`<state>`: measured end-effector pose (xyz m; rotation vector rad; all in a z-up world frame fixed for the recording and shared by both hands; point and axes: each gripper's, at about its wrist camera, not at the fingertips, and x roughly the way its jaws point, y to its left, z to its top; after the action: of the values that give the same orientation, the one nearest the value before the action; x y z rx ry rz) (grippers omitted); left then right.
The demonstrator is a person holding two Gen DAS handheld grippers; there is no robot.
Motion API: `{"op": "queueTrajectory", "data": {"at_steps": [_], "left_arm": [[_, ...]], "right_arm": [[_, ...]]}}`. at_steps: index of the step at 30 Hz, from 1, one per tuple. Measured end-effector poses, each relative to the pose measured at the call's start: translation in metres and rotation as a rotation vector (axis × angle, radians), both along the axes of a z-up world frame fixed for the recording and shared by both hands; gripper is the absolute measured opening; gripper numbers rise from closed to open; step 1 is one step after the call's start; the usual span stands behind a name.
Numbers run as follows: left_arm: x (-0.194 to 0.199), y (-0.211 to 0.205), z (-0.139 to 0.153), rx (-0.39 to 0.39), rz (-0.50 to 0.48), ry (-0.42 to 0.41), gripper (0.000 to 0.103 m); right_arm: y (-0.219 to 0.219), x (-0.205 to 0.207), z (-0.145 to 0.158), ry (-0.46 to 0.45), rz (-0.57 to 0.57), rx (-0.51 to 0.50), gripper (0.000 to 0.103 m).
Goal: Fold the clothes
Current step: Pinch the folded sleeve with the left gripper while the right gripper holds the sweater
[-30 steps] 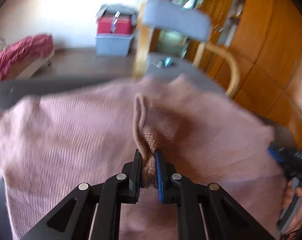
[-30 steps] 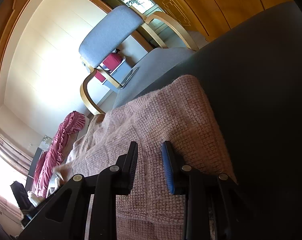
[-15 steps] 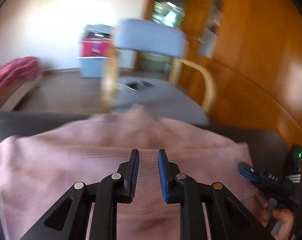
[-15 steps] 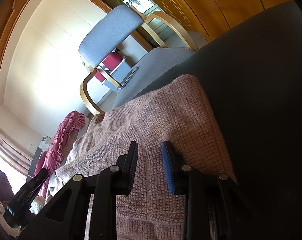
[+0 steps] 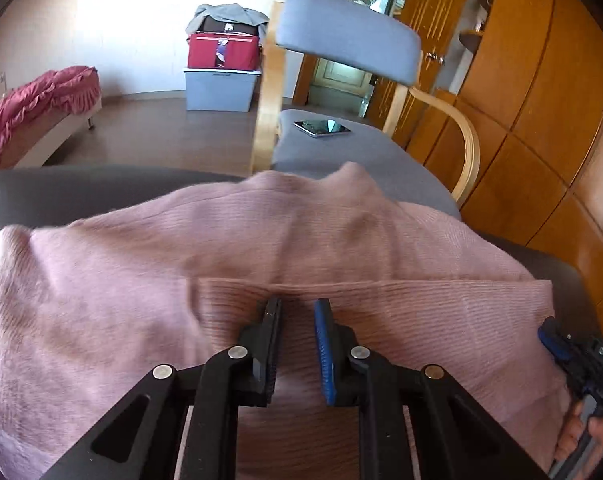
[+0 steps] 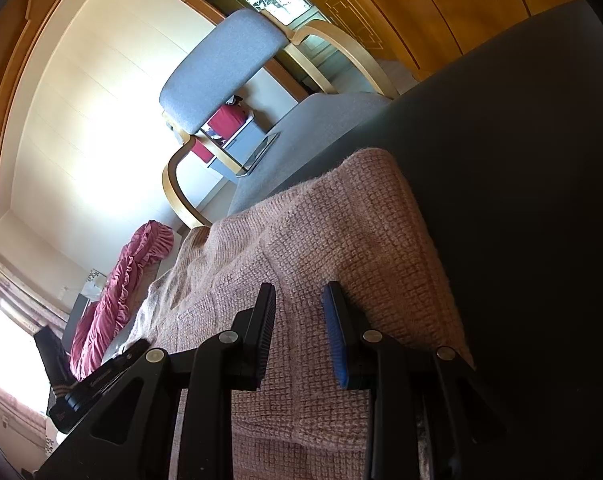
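Clearly, the two wrist views split the scene between them. From the left wrist, the pink knit sweater (image 5: 261,248) lies spread across the dark desk (image 5: 81,188), with one flap folded over so that a straight edge runs across the cloth just ahead of the left tongs (image 5: 297,312). Those tongs stand apart above the folded layer, with nothing pinched between the black pad and the blue one. Whether their tips touch the knit cannot be told. At the right edge of this view the right tongs (image 5: 549,338) reach to the sweater's side, with fingers of the person's hand (image 5: 585,432) wrapped round the handle below.

Only this view shows the smartphone (image 5: 321,127) lying on the seat of the grey chair (image 5: 349,36) beyond the desk, the red bag (image 5: 223,50) on a grey storage box (image 5: 219,90), and the bed with its red ruffled cover (image 5: 33,100) on the left.

Seen from the right wrist, the sweater (image 6: 321,240) appears in coarse close-up, its edge ending on a broad bare stretch of desk (image 6: 521,160). The right tongs (image 6: 299,300) hover low over that edge, jaws apart and empty. At lower left the body of the left-hand tool (image 6: 101,380) shows, its pads out of sight.
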<state>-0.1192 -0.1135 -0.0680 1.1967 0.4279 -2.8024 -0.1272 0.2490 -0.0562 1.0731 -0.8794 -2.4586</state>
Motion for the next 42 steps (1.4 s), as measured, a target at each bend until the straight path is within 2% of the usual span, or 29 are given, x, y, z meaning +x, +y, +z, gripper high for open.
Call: {"op": "queueTrajectory", "data": {"at_steps": [2, 6, 8, 10, 12, 14, 16, 19, 23, 26, 28, 31, 34, 37, 38, 39, 40, 41, 42], "left_arm": [[0.008, -0.007, 0.0, -0.031, 0.038, 0.005, 0.017], [0.018, -0.017, -0.003, 0.033, 0.058, 0.033, 0.017], [0.018, -0.015, -0.002, 0.02, 0.055, 0.033, 0.017], [0.018, -0.01, -0.001, -0.013, 0.051, 0.027, 0.017], [0.017, -0.003, -0.001, -0.059, 0.05, 0.018, 0.017], [0.014, 0.001, -0.001, -0.085, 0.051, 0.013, 0.017], [0.013, 0.001, -0.001, -0.09, 0.052, 0.011, 0.017], [0.011, 0.002, -0.001, -0.095, 0.052, 0.01, 0.017], [0.008, 0.001, -0.003, -0.097, 0.052, 0.009, 0.017], [0.009, -0.001, -0.003, -0.09, 0.052, 0.009, 0.017], [0.009, -0.001, -0.003, -0.089, 0.052, 0.009, 0.017], [0.009, 0.001, -0.003, -0.098, 0.052, 0.007, 0.017], [0.008, 0.001, -0.002, -0.103, 0.051, 0.006, 0.017], [0.009, -0.001, -0.002, -0.091, 0.051, 0.009, 0.017], [0.009, -0.001, -0.002, -0.086, 0.051, 0.01, 0.017], [0.009, -0.002, -0.003, -0.082, 0.05, 0.011, 0.017], [0.009, -0.002, -0.003, -0.079, 0.049, 0.011, 0.017], [0.009, -0.002, -0.003, -0.077, 0.047, 0.012, 0.017], [0.009, -0.002, -0.002, -0.076, 0.044, 0.011, 0.017]], "right_arm": [[-0.001, 0.0, 0.001, 0.0, 0.001, 0.004, 0.028], [-0.003, 0.001, 0.004, 0.011, 0.003, 0.004, 0.028], [-0.008, 0.006, 0.012, 0.057, 0.038, -0.003, 0.028], [-0.028, 0.01, 0.021, 0.1, 0.149, 0.001, 0.028], [-0.059, 0.014, 0.025, 0.113, 0.308, 0.002, 0.028], [-0.084, 0.015, 0.02, 0.075, 0.402, 0.047, 0.015], [-0.095, 0.012, 0.013, 0.017, 0.438, 0.084, 0.011], [-0.072, 0.002, 0.005, -0.05, 0.391, 0.019, 0.003], [-0.027, -0.008, 0.003, -0.068, 0.248, 0.009, 0.0], [-0.008, -0.006, 0.013, -0.033, 0.137, 0.072, 0.001], [-0.002, -0.003, 0.026, 0.01, 0.07, 0.123, 0.008], [-0.006, -0.013, 0.042, 0.023, 0.073, 0.091, 0.008], [-0.019, -0.041, 0.043, 0.005, 0.068, 0.109, 0.008], [-0.024, -0.062, 0.017, -0.019, 0.076, 0.119, 0.007], [-0.022, -0.068, 0.007, -0.031, 0.08, 0.12, 0.0], [-0.014, -0.071, 0.003, -0.039, 0.078, 0.078, 0.0], [-0.004, -0.071, 0.005, -0.032, 0.049, 0.072, 0.0], [0.005, -0.072, 0.008, -0.02, -0.009, 0.132, 0.0], [0.011, -0.072, 0.007, -0.02, -0.031, 0.12, 0.0]]}}
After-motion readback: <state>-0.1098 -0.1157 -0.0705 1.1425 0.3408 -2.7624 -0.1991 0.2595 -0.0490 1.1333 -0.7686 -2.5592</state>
